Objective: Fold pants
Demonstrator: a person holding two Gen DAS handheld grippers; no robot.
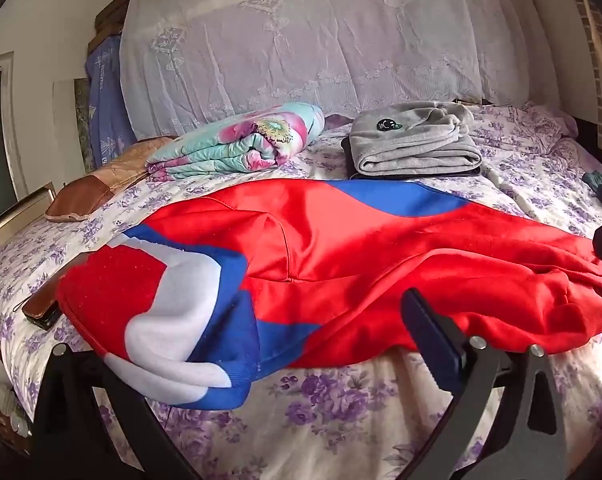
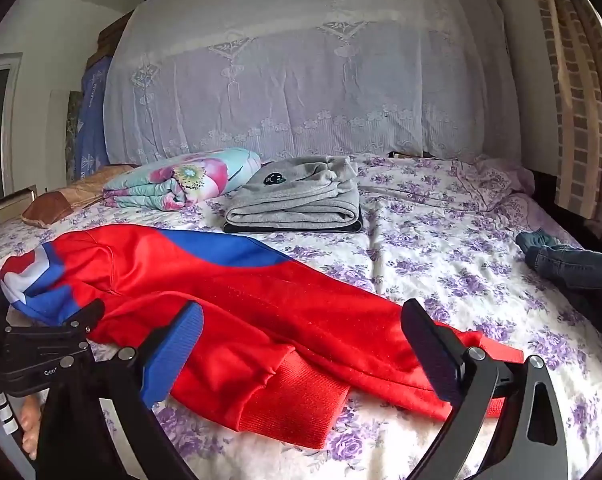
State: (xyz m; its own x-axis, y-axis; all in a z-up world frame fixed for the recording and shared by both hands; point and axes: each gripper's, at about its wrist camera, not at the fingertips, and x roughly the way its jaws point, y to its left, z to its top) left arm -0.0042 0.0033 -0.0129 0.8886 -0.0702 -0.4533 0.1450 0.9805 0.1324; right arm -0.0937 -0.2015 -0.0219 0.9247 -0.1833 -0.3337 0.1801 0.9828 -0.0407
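Observation:
Red pants (image 1: 361,248) with blue and white patches lie stretched across the floral bed sheet (image 1: 341,412). In the left wrist view the blue-and-white waist end (image 1: 173,328) drapes over my left finger and hides it. My left gripper (image 1: 257,344) stands open at that end, and its pads are not pressing the cloth. In the right wrist view the red pants (image 2: 261,304) end in ribbed cuffs (image 2: 293,408) between the fingers of my right gripper (image 2: 305,356), which is open wide. The left gripper (image 2: 41,352) shows at the left edge there.
Behind the pants lie a folded grey garment (image 2: 297,200) on a dark one, a folded floral quilt (image 2: 181,180) and a brown pillow (image 2: 49,204). A small brown case (image 1: 41,304) sits at the left bed edge. Denim (image 2: 573,268) lies at the right.

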